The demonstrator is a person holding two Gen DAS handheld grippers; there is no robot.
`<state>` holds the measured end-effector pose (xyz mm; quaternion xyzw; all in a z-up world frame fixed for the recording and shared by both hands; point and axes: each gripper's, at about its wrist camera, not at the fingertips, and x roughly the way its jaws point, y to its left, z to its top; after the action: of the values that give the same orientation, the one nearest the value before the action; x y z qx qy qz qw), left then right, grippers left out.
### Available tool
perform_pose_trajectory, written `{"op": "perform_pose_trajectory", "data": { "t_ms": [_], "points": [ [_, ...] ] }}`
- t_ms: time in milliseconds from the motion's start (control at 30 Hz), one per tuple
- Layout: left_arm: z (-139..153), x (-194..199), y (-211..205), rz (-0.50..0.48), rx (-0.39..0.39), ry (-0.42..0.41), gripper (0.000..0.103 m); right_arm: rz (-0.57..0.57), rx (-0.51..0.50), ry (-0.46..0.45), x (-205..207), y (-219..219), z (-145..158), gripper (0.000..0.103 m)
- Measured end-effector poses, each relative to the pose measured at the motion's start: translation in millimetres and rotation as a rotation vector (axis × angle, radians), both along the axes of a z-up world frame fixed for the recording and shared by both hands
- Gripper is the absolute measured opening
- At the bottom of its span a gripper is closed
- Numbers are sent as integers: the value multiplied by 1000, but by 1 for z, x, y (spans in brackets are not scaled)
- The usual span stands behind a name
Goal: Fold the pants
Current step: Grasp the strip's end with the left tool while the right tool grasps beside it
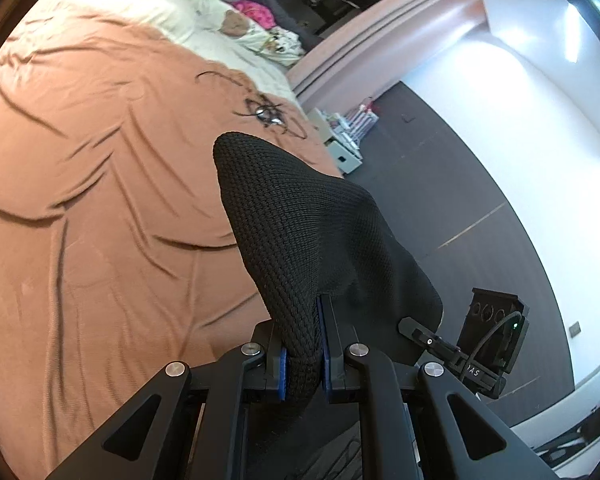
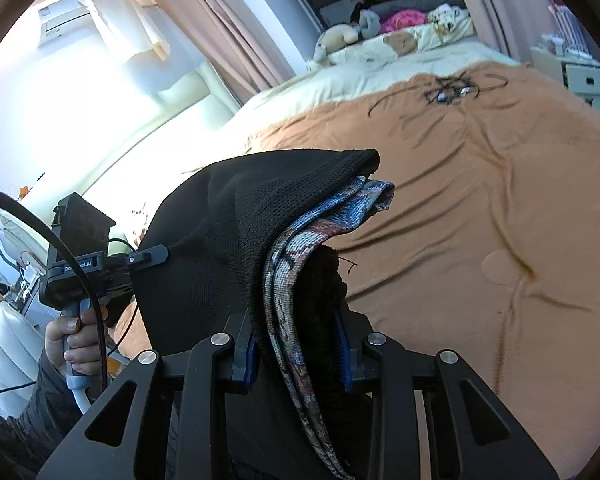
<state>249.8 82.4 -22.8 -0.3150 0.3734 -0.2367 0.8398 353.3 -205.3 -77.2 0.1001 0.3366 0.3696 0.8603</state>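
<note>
With both grippers pinching the black knit pants point(image 1: 300, 248), I read them as soft, light, floppy. Left gripper point(image 1: 302, 360) clamps a bunched edge low centre; right gripper point(image 2: 298, 354) nips black cloth plus patterned lining. Fabric hangs above the orange bed point(image 1: 100, 200). Open room there; bed edge upper right.

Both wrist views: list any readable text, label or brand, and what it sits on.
"Ge...AI", middle letters hidden by a cable: white print on the left gripper body, right wrist view.
"AS", end of a longer print, rest out of sight: on the right gripper body, left wrist view.
Wall unit label: too blurred to read.
Nothing readable on the pants or the bedspread.
</note>
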Motion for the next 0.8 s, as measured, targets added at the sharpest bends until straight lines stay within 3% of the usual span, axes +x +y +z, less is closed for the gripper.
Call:
{"op": "perform_pose_trajectory", "data": {
  "t_ms": [467, 800],
  "points": [
    [78, 7, -91, -143, 24, -143, 12, -87, -30, -155, -78, -78, 75, 27],
    [106, 32, -165, -243, 52, -197, 12, -164, -49, -228, -114, -133, 100, 27]
  ]
}}
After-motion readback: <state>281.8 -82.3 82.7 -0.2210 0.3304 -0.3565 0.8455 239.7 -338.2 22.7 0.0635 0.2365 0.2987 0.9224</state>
